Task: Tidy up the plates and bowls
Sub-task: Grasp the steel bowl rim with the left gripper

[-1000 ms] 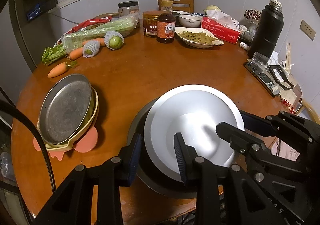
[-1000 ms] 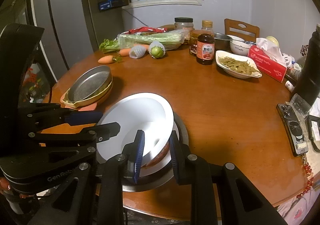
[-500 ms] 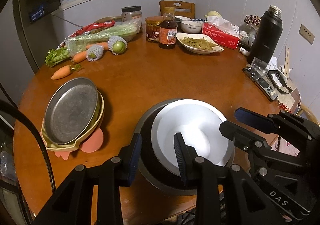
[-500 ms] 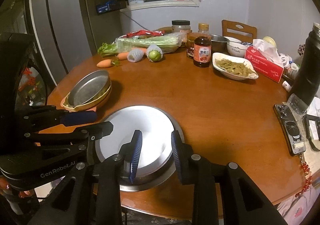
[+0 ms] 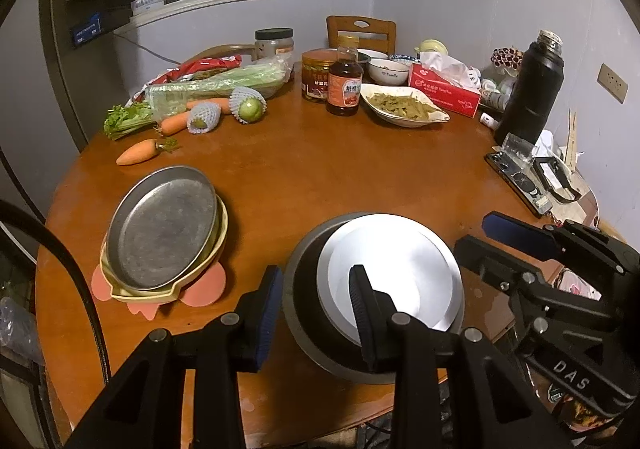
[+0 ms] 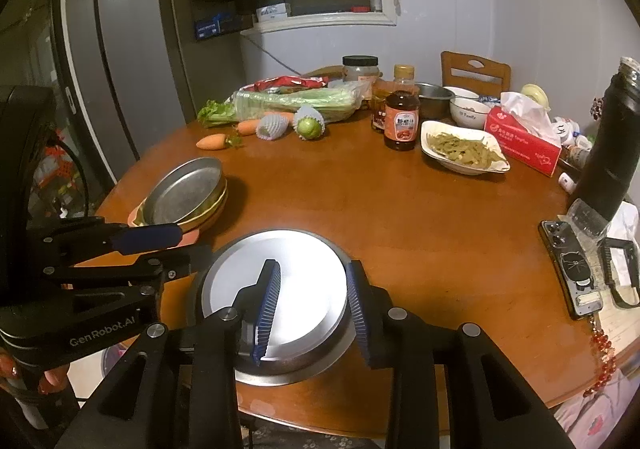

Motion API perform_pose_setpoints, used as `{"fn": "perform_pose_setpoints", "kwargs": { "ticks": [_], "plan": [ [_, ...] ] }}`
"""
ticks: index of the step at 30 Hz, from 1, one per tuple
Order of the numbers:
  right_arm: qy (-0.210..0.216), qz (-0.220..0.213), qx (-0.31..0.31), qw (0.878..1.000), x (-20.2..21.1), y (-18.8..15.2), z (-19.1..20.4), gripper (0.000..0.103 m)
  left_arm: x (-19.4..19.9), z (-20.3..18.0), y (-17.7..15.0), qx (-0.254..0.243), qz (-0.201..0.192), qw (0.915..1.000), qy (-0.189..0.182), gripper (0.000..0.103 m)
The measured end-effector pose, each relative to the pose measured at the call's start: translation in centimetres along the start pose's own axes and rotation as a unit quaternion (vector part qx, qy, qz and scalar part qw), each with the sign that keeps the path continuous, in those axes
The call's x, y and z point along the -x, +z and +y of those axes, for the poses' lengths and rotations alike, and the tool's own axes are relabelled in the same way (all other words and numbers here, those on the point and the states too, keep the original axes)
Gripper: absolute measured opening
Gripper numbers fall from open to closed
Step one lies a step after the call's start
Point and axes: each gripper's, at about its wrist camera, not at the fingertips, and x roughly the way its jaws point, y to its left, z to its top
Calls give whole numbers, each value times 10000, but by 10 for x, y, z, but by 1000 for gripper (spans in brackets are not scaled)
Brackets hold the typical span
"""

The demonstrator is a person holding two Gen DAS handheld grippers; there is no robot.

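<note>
A shiny metal plate (image 5: pixel 400 273) lies nested in a larger grey dish (image 5: pixel 304 289) at the near edge of the round wooden table (image 5: pixel 320 177); the stack also shows in the right wrist view (image 6: pixel 296 289). My left gripper (image 5: pixel 316 313) is open above the stack's left rim and holds nothing. My right gripper (image 6: pixel 312 309) is open above the stack's right side and holds nothing. A metal pan on a yellow dish (image 5: pixel 164 225) sits to the left on a pink mat.
Carrots (image 5: pixel 136 153), celery (image 5: pixel 216 85), netted fruit, jars, a sauce bottle (image 5: pixel 344 85), a dish of food (image 5: pixel 404 109), a tissue box, a black flask (image 5: pixel 528 89) and a phone (image 6: pixel 572 269) line the far and right sides. A fridge (image 6: pixel 120 69) stands left.
The shiny plate was tilted and held up a second ago; now it lies flat in the grey dish. Both grippers have let go and pulled back upward.
</note>
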Motion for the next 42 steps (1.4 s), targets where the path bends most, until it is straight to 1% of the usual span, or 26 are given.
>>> {"fn": "perform_pose_setpoints", "kwargs": {
  "ticks": [6, 7, 8, 10, 14, 17, 22, 26, 33, 40, 42],
  "plan": [
    [-122, -17, -37, 9999, 3, 1, -5, 37, 3, 6, 0, 75, -27, 10000, 39, 41],
    [-154, -17, -39, 9999, 3, 1, -5, 38, 3, 7, -1, 87, -28, 9999, 51, 41],
    [-181, -11, -73, 9998, 3, 1, -7, 42, 3, 8, -1, 98, -24, 9999, 64, 43],
    [-177, 11, -133, 9998, 1, 1, -10, 46, 2, 10, -1, 124, -20, 9999, 83, 44],
    [-250, 66, -193, 9995, -2, -1, -15, 50, 0, 14, -2, 203, 18, 9998, 70, 46],
    [-275, 103, -223, 9993, -4, -3, -18, 52, -2, 17, -3, 285, 30, 9996, 64, 49],
    [-335, 162, -296, 9989, -7, -6, -25, 54, -2, 21, -4, 378, -23, 9993, 33, 51],
    [-366, 197, -341, 9986, -9, -8, -29, 56, -4, 23, -7, 400, 38, 9992, -65, 52],
    [-271, 265, -420, 9984, -13, -12, -32, 59, -13, 21, -8, 443, 147, 9985, -291, 54],
    [-129, 466, -373, 9981, -29, -15, -26, 60, -27, 10, -5, 314, 251, 9986, -340, 55],
    [-84, 512, -372, 9980, -32, -16, -24, 60, -30, 10, -5, 325, 262, 9983, -410, 55]
  ]
}}
